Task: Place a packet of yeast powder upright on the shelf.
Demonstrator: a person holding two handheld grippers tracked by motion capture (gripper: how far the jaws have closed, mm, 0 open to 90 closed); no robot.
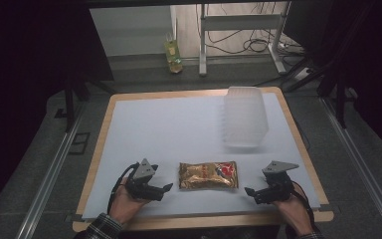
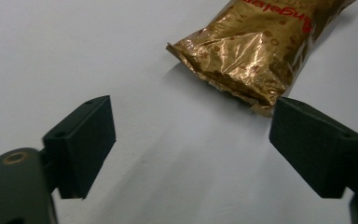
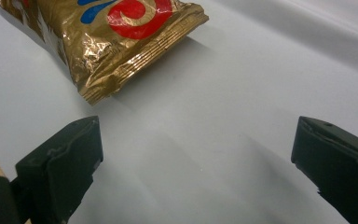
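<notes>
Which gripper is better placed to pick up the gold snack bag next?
Left, narrowly. The left gripper sits closer to the snack bag, its open jaws almost at the bag's crimped end; the right gripper is open too, slightly farther off.

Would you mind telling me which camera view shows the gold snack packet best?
The high view: the whole gold snack packet lies flat on the white table, between both grippers. The left gripper view shows one crimped end and part of its red lettering; the right gripper view shows the other end with its red and blue print.
</notes>
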